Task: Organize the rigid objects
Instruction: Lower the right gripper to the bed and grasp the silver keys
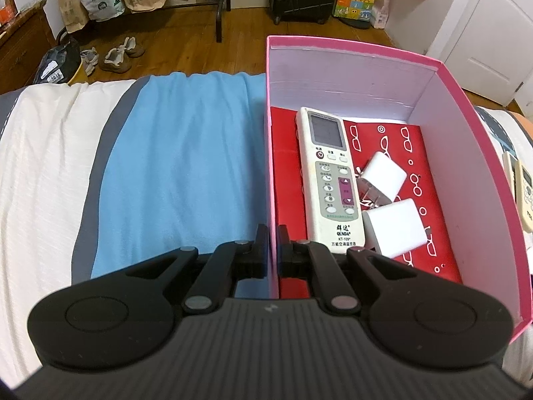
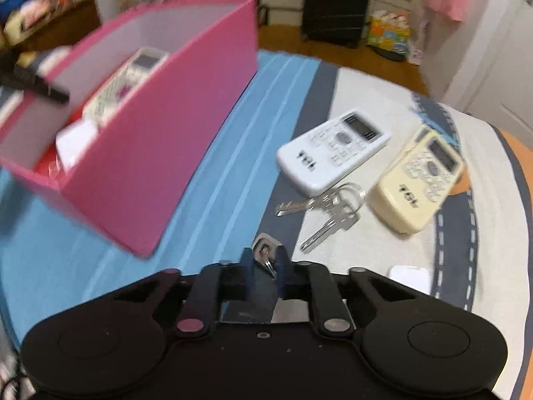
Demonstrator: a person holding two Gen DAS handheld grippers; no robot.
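Left gripper (image 1: 272, 250): clamped on the near-left wall of the pink box (image 1: 493, 153), one finger outside, one inside. The box stands on the bed (image 1: 43, 153), holding a white remote (image 1: 328, 180) along its left wall and two white chargers (image 1: 383, 175) beside it; its right half is largely bare. Right gripper (image 2: 265, 260): jaws narrow, apparently closed on a small metal item, though blur obscures contact. Ahead lie keys (image 2: 324, 215), a white TCL remote (image 2: 334, 148) and a cream remote (image 2: 418, 180), just beside one another, right of the box.
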